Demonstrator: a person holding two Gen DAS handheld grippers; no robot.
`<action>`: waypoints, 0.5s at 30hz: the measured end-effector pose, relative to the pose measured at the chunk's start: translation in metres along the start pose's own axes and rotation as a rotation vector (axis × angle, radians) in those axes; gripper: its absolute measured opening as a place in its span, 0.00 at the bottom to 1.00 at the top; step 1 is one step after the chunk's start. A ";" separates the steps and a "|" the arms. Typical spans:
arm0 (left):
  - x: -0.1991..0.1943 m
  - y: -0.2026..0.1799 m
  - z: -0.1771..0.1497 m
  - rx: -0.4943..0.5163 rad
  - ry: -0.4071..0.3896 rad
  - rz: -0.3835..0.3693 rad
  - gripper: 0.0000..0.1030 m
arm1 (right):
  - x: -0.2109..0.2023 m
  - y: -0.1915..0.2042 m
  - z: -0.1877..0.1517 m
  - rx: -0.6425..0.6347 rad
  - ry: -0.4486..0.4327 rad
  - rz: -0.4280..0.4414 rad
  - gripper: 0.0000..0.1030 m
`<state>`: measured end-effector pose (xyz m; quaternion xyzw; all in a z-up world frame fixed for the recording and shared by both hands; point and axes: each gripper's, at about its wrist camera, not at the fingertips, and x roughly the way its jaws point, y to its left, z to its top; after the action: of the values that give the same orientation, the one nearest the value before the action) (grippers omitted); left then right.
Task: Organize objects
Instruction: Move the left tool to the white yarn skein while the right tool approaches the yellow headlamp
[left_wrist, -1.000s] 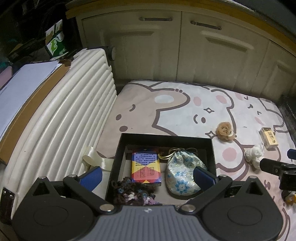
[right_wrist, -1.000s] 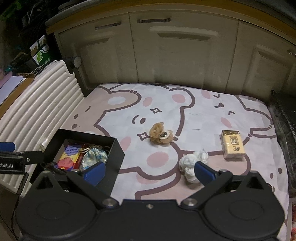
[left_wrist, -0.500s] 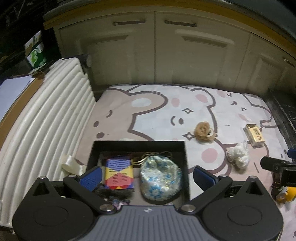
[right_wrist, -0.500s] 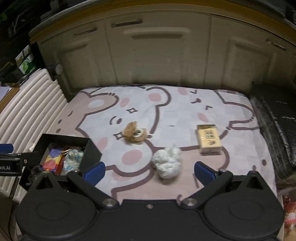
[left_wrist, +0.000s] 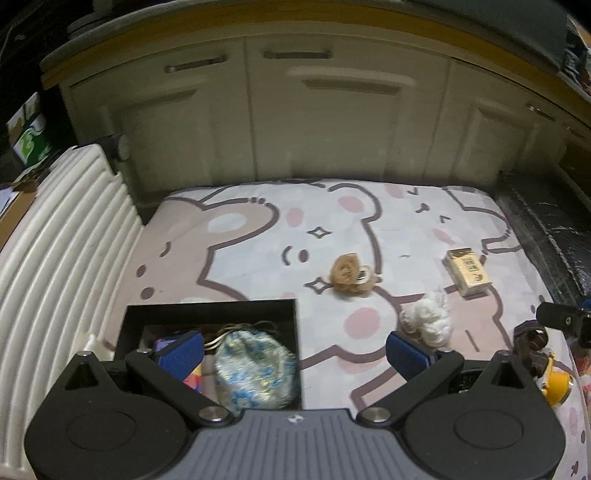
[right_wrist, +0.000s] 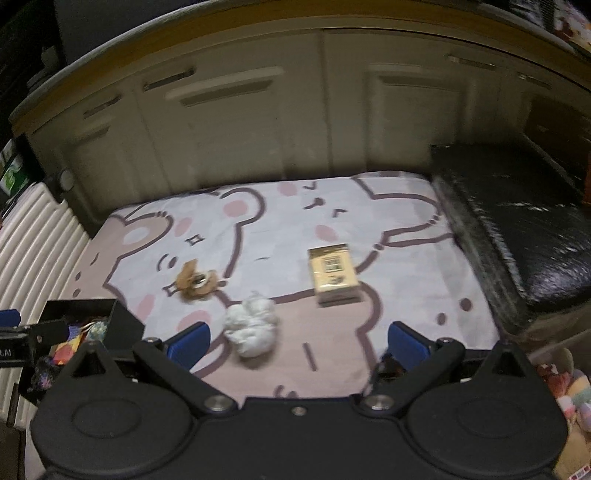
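Both grippers spread wide and empty over the bear-print mat

Just ahead of the right gripper, nearer its left jaw, lies one soft white fabric bundle: light and squashy, best pinched across its middle. Beyond it lie one tan fabric flower and one stiff yellow card box. The left gripper hangs over one black open box holding a blue floral pouch.
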<state>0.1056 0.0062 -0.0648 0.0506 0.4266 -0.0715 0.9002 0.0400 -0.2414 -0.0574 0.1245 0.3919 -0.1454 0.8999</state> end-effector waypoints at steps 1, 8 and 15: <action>0.000 -0.003 0.001 0.000 0.001 -0.002 1.00 | -0.001 -0.004 0.000 0.007 -0.002 -0.004 1.00; 0.000 -0.027 0.007 -0.001 -0.017 -0.027 1.00 | -0.004 -0.034 -0.003 0.053 -0.004 -0.036 1.00; 0.005 -0.046 0.007 0.023 -0.031 -0.051 1.00 | 0.001 -0.057 -0.009 0.096 0.028 -0.059 1.00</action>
<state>0.1062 -0.0411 -0.0656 0.0489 0.4131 -0.1001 0.9038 0.0141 -0.2909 -0.0704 0.1579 0.4008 -0.1889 0.8825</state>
